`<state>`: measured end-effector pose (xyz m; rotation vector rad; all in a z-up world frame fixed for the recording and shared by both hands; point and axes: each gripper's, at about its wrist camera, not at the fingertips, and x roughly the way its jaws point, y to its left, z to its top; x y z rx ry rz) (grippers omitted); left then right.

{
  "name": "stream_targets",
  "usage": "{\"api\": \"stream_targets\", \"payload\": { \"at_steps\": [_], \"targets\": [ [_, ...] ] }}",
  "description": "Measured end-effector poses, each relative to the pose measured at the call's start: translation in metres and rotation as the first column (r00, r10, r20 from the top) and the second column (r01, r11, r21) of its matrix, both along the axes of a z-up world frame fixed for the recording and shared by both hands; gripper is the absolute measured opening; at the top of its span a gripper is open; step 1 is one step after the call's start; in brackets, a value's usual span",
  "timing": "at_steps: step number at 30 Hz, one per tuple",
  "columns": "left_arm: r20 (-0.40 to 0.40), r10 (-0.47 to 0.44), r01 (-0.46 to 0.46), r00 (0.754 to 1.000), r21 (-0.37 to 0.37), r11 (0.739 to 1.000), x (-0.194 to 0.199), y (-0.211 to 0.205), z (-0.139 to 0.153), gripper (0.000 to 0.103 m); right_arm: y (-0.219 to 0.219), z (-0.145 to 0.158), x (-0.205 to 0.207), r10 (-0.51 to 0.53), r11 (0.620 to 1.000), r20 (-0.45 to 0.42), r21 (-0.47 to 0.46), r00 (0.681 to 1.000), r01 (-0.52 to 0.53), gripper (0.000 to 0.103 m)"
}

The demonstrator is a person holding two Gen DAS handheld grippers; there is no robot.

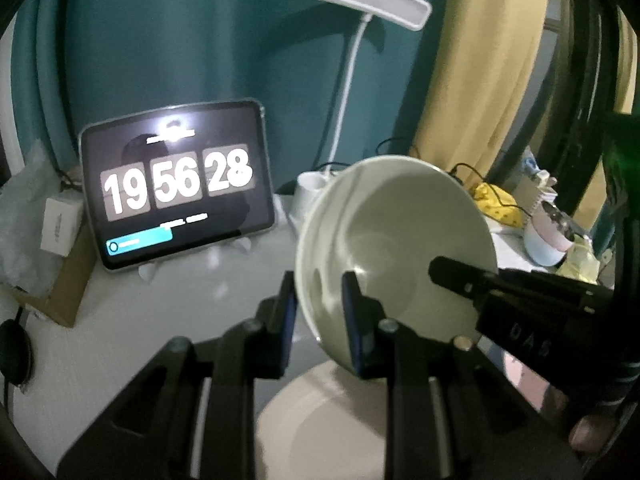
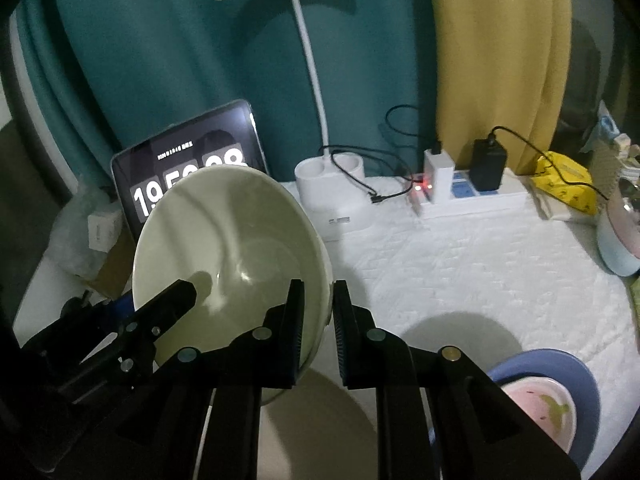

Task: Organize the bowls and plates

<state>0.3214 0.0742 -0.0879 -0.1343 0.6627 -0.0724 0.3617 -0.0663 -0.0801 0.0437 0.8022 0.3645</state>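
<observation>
A pale green bowl point(image 1: 396, 248) hangs tilted above the table, held by both grippers at opposite sides of its rim. My left gripper point(image 1: 318, 280) is shut on the rim's near-left edge, one pad inside and one outside. In the right wrist view the same bowl point(image 2: 228, 248) has my right gripper point(image 2: 318, 284) shut on its right rim. One finger of the other gripper point(image 2: 176, 296) reaches into the bowl from the left. Under the bowl lies a beige plate point(image 1: 320, 420). A pink bowl point(image 2: 548, 412) sits on a blue plate point(image 2: 580, 372) at the lower right.
A tablet showing a clock point(image 1: 176, 184) leans at the back, beside a white desk lamp base point(image 2: 332, 196). A power strip with chargers point(image 2: 472, 196), a yellow pack point(image 2: 564, 184) and a pink-and-blue pot point(image 2: 620, 232) stand right. A cardboard box point(image 1: 60, 280) sits left.
</observation>
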Motion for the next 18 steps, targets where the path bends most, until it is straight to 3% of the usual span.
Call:
{"api": "stream_targets", "payload": {
  "at_steps": [18],
  "targets": [
    [0.026,-0.089,0.088,0.996,0.030,0.996,-0.031,-0.079,0.020,0.023,-0.084,0.025,-0.038,-0.088,0.995,0.046,0.051,0.995,0.085,0.015]
  ]
}}
